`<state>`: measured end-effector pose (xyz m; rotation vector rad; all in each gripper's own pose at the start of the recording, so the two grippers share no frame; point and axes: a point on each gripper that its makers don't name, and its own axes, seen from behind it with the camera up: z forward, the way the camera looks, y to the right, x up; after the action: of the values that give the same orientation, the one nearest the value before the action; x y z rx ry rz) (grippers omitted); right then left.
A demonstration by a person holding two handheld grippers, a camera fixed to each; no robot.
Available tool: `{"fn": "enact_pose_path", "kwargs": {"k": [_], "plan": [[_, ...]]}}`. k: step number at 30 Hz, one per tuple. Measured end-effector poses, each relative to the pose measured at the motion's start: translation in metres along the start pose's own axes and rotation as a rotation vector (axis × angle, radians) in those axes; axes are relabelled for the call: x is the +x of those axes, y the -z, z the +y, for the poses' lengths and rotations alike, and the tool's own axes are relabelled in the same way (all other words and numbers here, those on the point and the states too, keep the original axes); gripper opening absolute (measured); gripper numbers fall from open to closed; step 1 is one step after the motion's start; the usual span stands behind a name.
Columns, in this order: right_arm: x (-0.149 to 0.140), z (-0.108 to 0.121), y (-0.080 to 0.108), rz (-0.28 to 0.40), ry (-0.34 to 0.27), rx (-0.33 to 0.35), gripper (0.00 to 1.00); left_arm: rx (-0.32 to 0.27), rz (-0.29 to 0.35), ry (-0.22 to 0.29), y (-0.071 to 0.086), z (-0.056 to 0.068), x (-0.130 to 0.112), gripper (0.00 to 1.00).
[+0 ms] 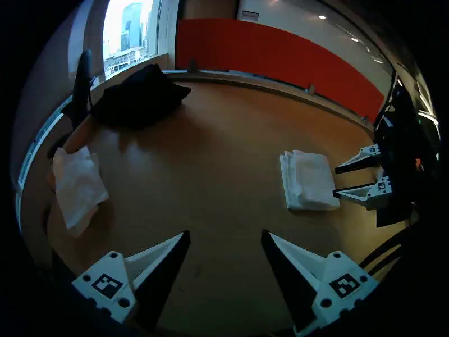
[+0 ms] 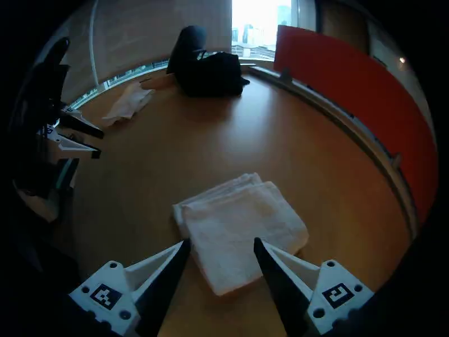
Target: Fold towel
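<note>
The white folded cloth towel (image 2: 241, 224) lies on the brown wooden table (image 2: 168, 146), just before the right gripper (image 2: 221, 241); it and the left gripper (image 1: 224, 231) gape empty. Any further fold would want every layer pinched at the near edge.

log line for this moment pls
folded towel: flat on wooden table | right claw: open, at towel edge, no grip | left claw: open, empty | crumpled cloth: far table edge

No legible text, numbers or brand marks anywhere. Only black-and-white square coded tags (image 1: 108, 285) on the white finger bases of the left gripper (image 1: 224, 233) and the right gripper (image 2: 221, 241). These are patterns, not characters.
</note>
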<state>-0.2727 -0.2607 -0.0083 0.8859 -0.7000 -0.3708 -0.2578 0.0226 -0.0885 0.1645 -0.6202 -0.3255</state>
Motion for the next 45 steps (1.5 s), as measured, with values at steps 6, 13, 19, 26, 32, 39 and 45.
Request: {"fn": "enact_pose_path", "kwargs": {"k": [6,13,19,26,32,39,45], "plan": [[-0.018,0.001,0.002,-0.024,-0.024,-0.011,0.87,-0.003,-0.001,-0.007,-0.001,0.001,0.000,0.94],[-0.042,-0.002,0.000,-0.060,-0.040,-0.021,0.87,-0.005,-0.005,-0.007,-0.001,0.003,-0.002,0.94],[-0.059,-0.002,0.001,-0.088,-0.052,-0.028,0.87,-0.006,-0.007,-0.005,-0.001,0.005,-0.004,0.94],[-0.075,-0.003,0.001,-0.125,-0.064,-0.036,0.78,-0.008,-0.011,-0.008,-0.002,0.007,-0.005,0.94],[-0.080,-0.004,0.002,-0.129,-0.084,-0.037,0.66,-0.009,-0.011,-0.007,-0.002,0.008,-0.005,0.94],[-0.083,-0.004,0.001,-0.134,-0.099,-0.039,0.56,-0.010,-0.013,-0.007,-0.002,0.009,-0.006,0.94],[-0.084,-0.004,0.000,-0.133,-0.111,-0.040,0.40,-0.011,-0.013,-0.006,-0.003,0.010,-0.006,0.94]]}}
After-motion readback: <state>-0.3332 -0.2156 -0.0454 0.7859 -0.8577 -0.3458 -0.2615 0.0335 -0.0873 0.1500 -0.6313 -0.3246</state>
